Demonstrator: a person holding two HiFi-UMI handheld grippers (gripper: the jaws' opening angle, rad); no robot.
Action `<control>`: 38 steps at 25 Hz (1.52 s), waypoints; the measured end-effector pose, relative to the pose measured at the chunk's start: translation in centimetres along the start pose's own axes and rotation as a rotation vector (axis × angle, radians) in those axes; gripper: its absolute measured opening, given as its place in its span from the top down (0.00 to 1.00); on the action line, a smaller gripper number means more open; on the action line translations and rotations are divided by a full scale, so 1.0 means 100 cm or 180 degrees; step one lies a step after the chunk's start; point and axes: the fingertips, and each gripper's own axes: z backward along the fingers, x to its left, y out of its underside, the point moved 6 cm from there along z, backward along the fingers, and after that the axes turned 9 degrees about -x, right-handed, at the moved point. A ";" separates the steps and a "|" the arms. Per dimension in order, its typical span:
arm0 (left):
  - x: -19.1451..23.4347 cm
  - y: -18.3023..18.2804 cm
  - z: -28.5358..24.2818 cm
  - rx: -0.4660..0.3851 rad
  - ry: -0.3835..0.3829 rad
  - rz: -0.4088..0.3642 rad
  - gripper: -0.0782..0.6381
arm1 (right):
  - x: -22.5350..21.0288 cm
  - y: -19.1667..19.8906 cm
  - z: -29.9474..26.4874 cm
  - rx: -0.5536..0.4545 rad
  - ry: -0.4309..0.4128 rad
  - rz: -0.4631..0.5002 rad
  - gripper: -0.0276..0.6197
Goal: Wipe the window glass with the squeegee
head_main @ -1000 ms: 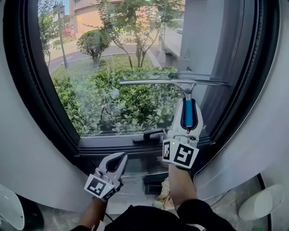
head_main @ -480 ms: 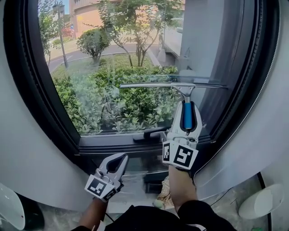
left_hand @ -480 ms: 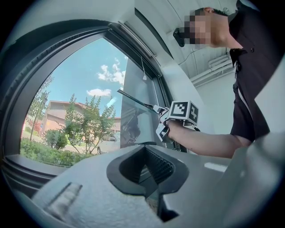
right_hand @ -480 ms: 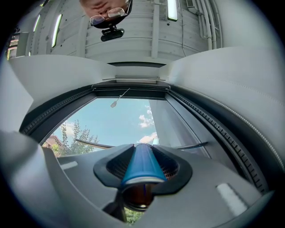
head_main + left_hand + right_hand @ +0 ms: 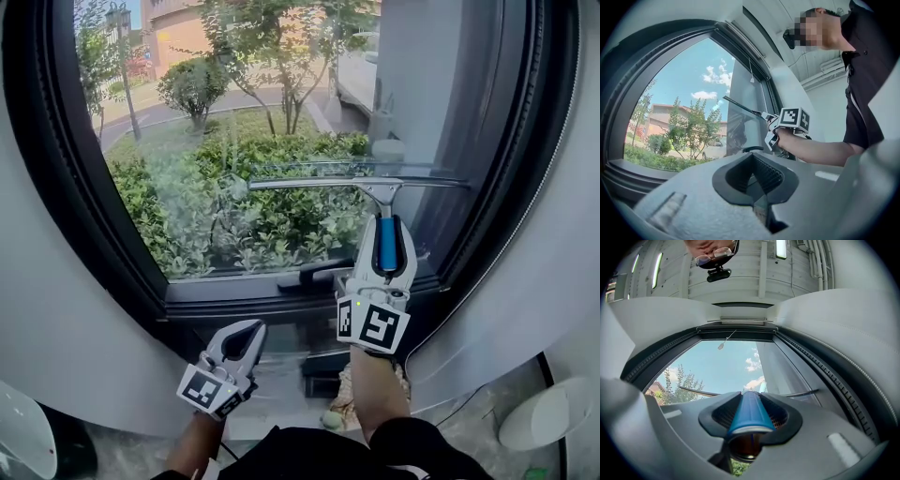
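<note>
Recording item one, the squeegee (image 5: pixel 361 184): it is held by its blue handle (image 5: pixel 387 242) in the right gripper (image 5: pixel 385 225), whose jaws are clamped tight on either side of that handle, as is shown plainly in the right gripper view. The blade is laid level across the lower right part of the window glass (image 5: pixel 234 131), above the bottom rail of the dark window frame (image 5: pixel 84 225) and just above the latch handle (image 5: pixel 314 277). Change noted: the blade is found a little lower on the pane than one second ago, with the gripper carried down by the same small amount, so a slow downward pull is judged to be under way. Only a short strip of glass is left between blade and bottom rail, and the stroke is judged near its end. A faint haze is seen on the glass to the left of the blade, over the shrubs (image 5: pixel 187 216) outside, so that part is judged not yet wiped. Item two, the left gripper (image 5: pixel 246 330): it is kept low below the sill, well apart from the glass, its jaws brought together with nothing between them, and its place is unchanged.
</note>
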 end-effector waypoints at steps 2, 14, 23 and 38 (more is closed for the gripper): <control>0.000 0.001 0.002 0.0024 -0.0015 0.0005 0.89 | 0.000 0.001 0.002 0.0018 0.0005 0.0000 0.75; -0.003 0.004 0.003 0.0044 0.0025 0.0020 0.89 | 0.000 0.007 0.012 0.0124 0.0008 0.0003 0.75; 0.000 0.011 0.005 0.0081 -0.0031 0.0101 0.89 | 0.001 0.012 0.021 0.0191 0.0024 -0.0009 0.75; -0.007 0.019 0.004 0.0155 -0.0023 0.0186 0.89 | -0.002 0.025 0.043 0.0375 -0.0013 0.0017 0.75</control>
